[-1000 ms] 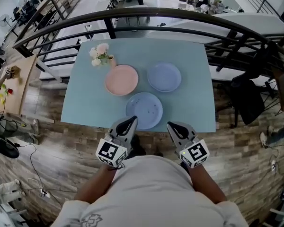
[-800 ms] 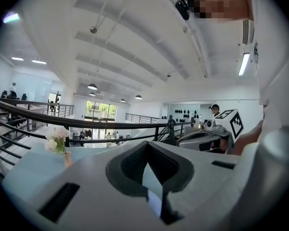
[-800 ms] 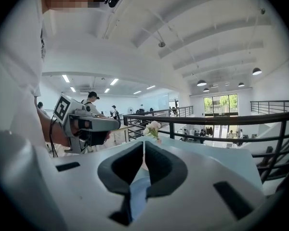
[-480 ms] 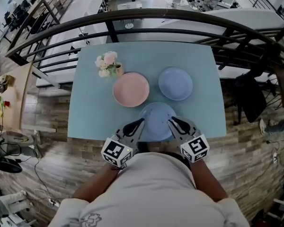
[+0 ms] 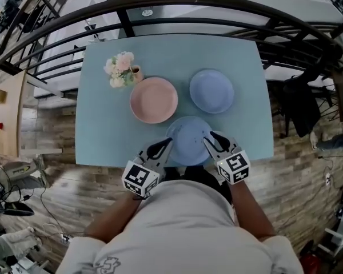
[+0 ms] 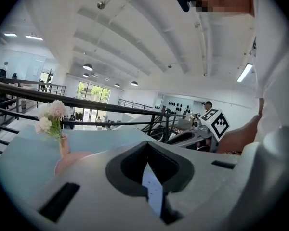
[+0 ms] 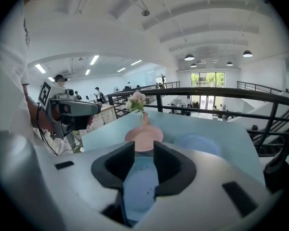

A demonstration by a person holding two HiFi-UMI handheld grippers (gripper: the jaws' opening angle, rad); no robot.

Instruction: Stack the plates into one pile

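Three plates lie on the light blue table (image 5: 103, 130): a pink plate (image 5: 154, 100), a plain blue plate (image 5: 211, 90) to its right, and a speckled blue plate (image 5: 188, 140) at the front edge. My left gripper (image 5: 164, 144) is at the speckled plate's left rim, its jaws together at the tips. My right gripper (image 5: 208, 137) is over that plate's right rim. Its jaws are opening with nothing between them. In the right gripper view the speckled plate (image 7: 139, 186) shows below the gap of the right gripper (image 7: 143, 150). The left gripper (image 6: 147, 146) shows only a thin slit.
A small vase of pale flowers (image 5: 121, 68) stands at the back left, just beyond the pink plate. A dark metal railing (image 5: 188, 4) curves behind the table's far edge. Wooden floor lies below the near edge.
Both grippers have moved forward from in front of the table's near edge to either side of the speckled blue plate. The plates have not moved.
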